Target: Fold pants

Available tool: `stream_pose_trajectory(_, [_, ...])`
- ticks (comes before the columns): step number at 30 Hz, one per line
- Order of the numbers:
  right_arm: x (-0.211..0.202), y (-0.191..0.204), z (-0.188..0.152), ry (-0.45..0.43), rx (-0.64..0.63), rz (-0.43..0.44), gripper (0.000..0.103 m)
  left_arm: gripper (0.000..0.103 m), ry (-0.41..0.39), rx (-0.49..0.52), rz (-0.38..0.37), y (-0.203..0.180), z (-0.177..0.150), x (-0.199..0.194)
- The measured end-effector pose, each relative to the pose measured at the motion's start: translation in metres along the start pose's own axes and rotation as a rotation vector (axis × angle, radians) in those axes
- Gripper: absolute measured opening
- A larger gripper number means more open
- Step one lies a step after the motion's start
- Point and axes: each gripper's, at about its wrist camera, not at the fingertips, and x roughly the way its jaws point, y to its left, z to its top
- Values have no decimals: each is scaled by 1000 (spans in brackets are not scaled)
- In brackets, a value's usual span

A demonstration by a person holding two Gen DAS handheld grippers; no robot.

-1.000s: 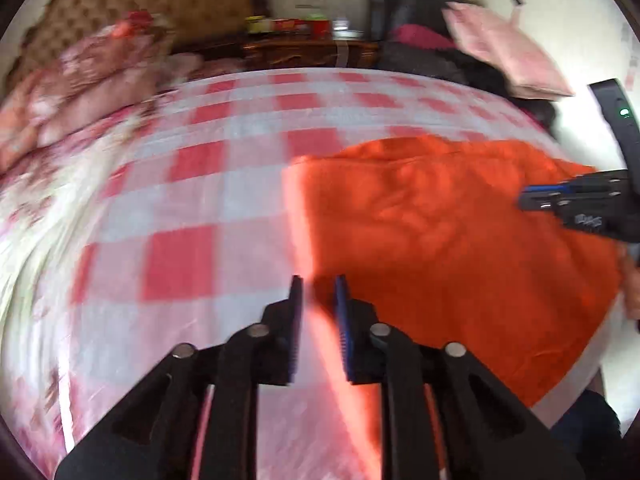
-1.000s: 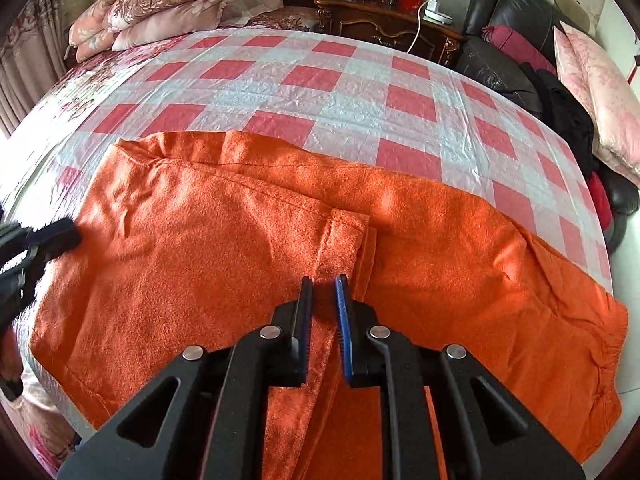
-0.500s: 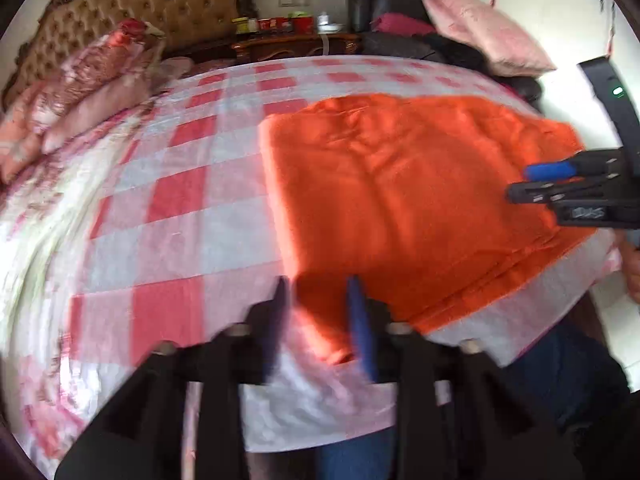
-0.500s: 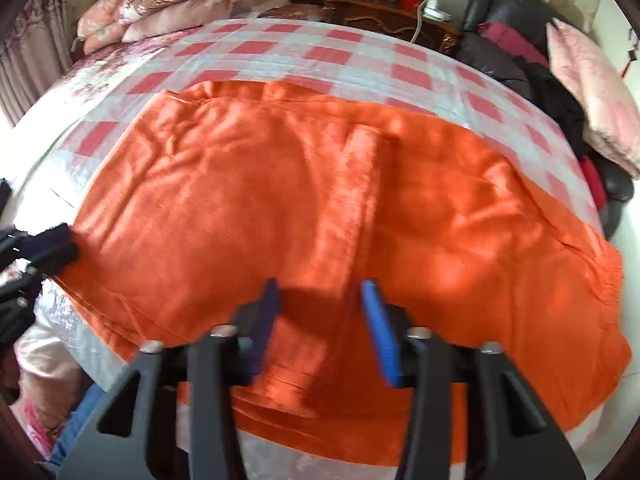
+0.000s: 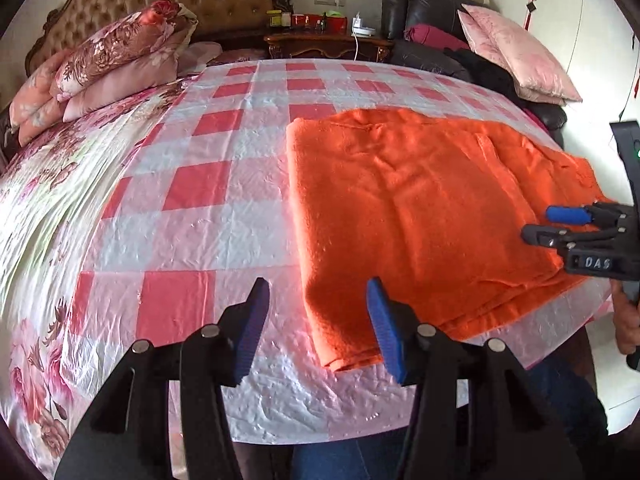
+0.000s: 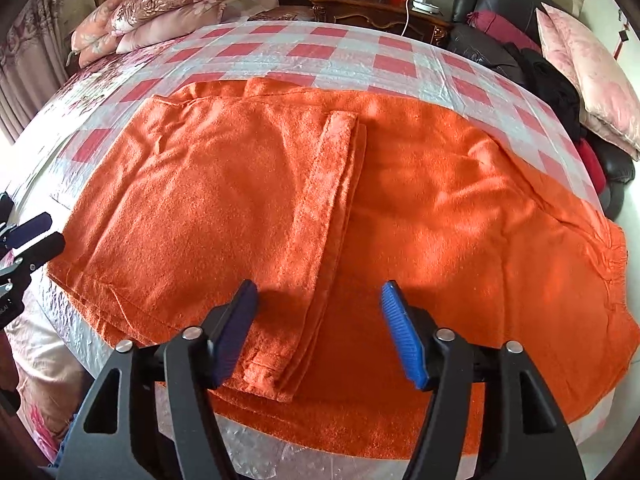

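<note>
The orange pants (image 6: 400,208) lie flat on the red-and-white checked bed cover (image 5: 192,184), near the bed's near edge. Their long axis runs crosswise, along that edge. In the right wrist view the gathered waistband (image 6: 612,256) points to the right, and the leg end is doubled back over the left part, its hem forming a strip (image 6: 332,200) that runs from the near edge away toward the headboard. The left gripper (image 5: 318,322) hovers over the folded near-left corner with its jaws spread, gripping nothing. The right gripper (image 6: 320,332) hangs above the hem strip's near end; its jaws are opening, the pads clear of the cloth.
</note>
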Motion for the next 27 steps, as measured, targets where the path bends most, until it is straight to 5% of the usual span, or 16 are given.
stream_pose_trajectory(4, [1,-6,-2,6,16,7,73,58,7,50,55,-6,-7,4])
stream_pose_trajectory(8, [-2,-8,1,12,32,10,72,56,-39,24,14,-4,7,-4])
stream_pose_trajectory(14, [-16,-3,53,-137,76,33,49,27,-111,-44,-101,-13,83,16])
stream_pose_trajectory(16, [-4,-1,75,-131,100,56,34,23,-77,-50,-118,-21,105,41])
stream_pose_trajectory(19, [24,8,98,-82,96,92,28,22,5,-34,-183,-33,122,77])
stream_pose_trajectory(22, [46,15,98,-52,64,35,26,20,6,69,-78,-42,124,95])
stream_pose_trajectory(27, [46,19,93,-60,23,5,26,26,0,-79,-6,-3,117,79])
